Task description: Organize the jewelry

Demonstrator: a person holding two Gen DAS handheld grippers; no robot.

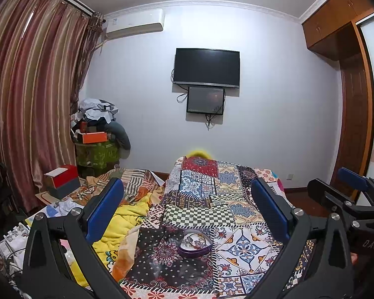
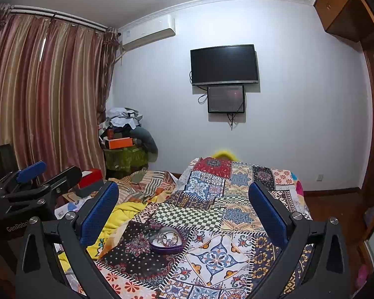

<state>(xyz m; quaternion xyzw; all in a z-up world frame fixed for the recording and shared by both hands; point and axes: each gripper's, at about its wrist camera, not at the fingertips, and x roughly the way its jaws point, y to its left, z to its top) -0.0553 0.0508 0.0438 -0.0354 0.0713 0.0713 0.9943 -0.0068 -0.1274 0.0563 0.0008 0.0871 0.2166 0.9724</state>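
On the quilt (image 1: 239, 239), a purple heart tin (image 1: 195, 245) w/ jewelry (image 1: 194, 240), tip toward camera. Left gripper (image 1: 187, 209) & right gripper (image 2: 183, 210) both spread apart, empty; "GenRobo" legible on left

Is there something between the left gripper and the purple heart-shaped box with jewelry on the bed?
Nothing visible. The left gripper is open, and only bare patchwork quilt lies before the heart-shaped box. The right gripper, also open, has an equally clear path.

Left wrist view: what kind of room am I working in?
Most likely a bedroom: a bed under a patchwork quilt, striped pink curtains, and a black wall-mounted television.
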